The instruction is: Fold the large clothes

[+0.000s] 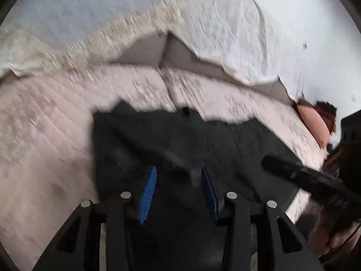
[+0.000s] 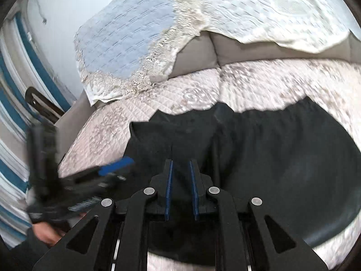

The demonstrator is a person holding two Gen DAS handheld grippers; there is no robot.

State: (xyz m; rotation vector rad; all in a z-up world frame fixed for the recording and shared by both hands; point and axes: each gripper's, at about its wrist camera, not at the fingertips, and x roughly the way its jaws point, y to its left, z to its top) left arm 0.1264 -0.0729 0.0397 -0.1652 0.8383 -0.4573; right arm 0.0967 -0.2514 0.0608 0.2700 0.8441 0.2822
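A large black garment [image 1: 158, 140] [image 2: 282, 153] lies spread on a sofa seat under a pale quilted cover [image 1: 45, 135] [image 2: 180, 90]. My left gripper [image 1: 179, 168] hovers over the garment's near part with its blue pads well apart; a blurred dark ridge of cloth shows between them, and contact cannot be told. The right wrist view shows the left gripper [image 2: 117, 164] blurred at the garment's left edge. My right gripper [image 2: 181, 161] points down at the garment's middle, pads a narrow gap apart with nothing pinched. One of its black fingers [image 1: 282, 169] reaches in from the right.
A cream lace throw [image 1: 225, 33] [image 2: 270, 11] and a light blue quilted throw [image 2: 126, 40] drape the grey backrest. A pink cushion [image 1: 313, 122] sits at the seat's right end. A person's hand [image 2: 45, 234] holds the left gripper. Blue-striped fabric [image 2: 13, 117] hangs left.
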